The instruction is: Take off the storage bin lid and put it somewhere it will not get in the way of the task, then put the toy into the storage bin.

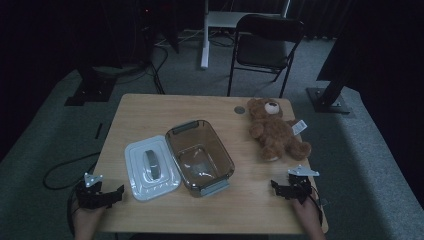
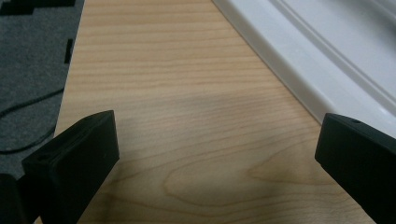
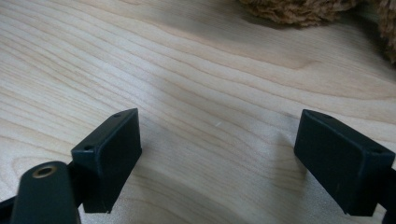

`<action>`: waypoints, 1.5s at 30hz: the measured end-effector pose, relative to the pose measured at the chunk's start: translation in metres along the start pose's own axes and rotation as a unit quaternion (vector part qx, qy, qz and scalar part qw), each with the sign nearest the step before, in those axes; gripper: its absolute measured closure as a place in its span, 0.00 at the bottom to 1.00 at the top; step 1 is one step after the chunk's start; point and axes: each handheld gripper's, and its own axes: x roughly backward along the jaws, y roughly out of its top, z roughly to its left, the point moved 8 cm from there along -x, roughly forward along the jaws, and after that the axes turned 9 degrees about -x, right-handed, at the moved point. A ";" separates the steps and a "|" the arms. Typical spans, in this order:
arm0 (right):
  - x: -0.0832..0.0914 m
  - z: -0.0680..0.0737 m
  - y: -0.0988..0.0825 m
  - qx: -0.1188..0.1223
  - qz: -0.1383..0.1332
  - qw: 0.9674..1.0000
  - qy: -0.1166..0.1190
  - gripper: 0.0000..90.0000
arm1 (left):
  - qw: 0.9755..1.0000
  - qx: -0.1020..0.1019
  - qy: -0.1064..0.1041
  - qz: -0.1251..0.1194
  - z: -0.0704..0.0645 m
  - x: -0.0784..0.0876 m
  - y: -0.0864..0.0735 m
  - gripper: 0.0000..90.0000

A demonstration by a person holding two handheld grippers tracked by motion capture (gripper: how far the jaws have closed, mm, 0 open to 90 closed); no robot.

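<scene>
Near edge, left: left gripper [image 1: 119,194] rests low over the surface [image 1: 150,110], held by a hand [image 1: 86,220]; its jaws stand wide apart with only bare wood between them.
Near edge, right: right gripper [image 1: 276,187] sits held by the other hand [image 1: 307,212]; jaws spread wide, gripping nothing, wood grain showing between them.
Lid: white lid [image 1: 151,167] lies flat just beyond and right of the left gripper, near it but apart; its rim [image 2: 299,70] runs along the right of the left gripper view.
Container: clear brown-tinted box [image 1: 200,155] stands open and empty, touching the lid's right side, grey handles at its near and far ends.
Teddy bear: brown bear [image 1: 276,131] lies on its back far of the right gripper, head toward the far edge; its fur [image 3: 299,11] shows at the top of the right gripper view.
Far: dark chair [image 1: 265,47] stands on the floor beyond the surface.
</scene>
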 end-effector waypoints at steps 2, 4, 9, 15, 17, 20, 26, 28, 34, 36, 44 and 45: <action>0.000 0.000 0.000 0.000 0.000 1.000 0.000 0.15 | 1.000 0.007 0.005 0.001 0.003 -0.001 -0.001 0.01; 0.000 0.000 0.000 0.001 0.000 1.000 0.000 0.15 | 1.000 0.009 0.005 0.005 0.004 -0.002 -0.002 0.01; 0.001 -0.002 -0.001 -0.006 -0.001 1.000 -0.006 0.15 | 1.000 0.006 0.004 0.010 0.004 -0.005 -0.004 0.01; 0.007 -0.003 -0.005 -0.007 0.025 1.000 0.000 0.12 | 1.000 -0.009 0.014 0.013 0.005 -0.008 -0.003 0.01; 0.009 -0.004 -0.004 -0.016 0.024 1.000 0.005 0.12 | 1.000 -0.011 0.012 0.013 0.005 -0.008 -0.003 0.01; 0.013 -0.005 -0.003 -0.026 0.018 0.999 0.007 0.12 | 1.000 -0.015 0.009 0.012 0.006 -0.009 -0.002 0.01; 0.024 -0.008 0.006 -0.037 0.004 0.999 0.007 0.12 | 1.000 -0.020 0.003 0.012 0.007 -0.010 -0.001 0.01; 0.030 -0.008 0.012 -0.041 -0.005 0.999 0.007 0.12 | 1.000 -0.021 0.003 0.012 0.007 -0.010 -0.001 0.01; 0.042 -0.010 0.029 -0.050 -0.025 0.998 0.002 0.12 | 1.000 -0.017 0.007 0.013 0.006 -0.011 0.000 0.01; 0.044 -0.010 0.035 -0.052 -0.026 0.998 0.003 0.12 | 1.000 -0.016 0.007 0.013 0.006 -0.011 0.000 0.01; 0.053 -0.010 0.068 -0.056 -0.047 0.997 0.000 0.12 | 1.000 -0.017 0.007 0.013 0.007 -0.012 0.001 0.01; 0.053 -0.011 0.071 -0.054 -0.050 0.997 -0.002 0.12 | 1.000 -0.017 0.006 0.013 0.007 -0.012 0.001 0.01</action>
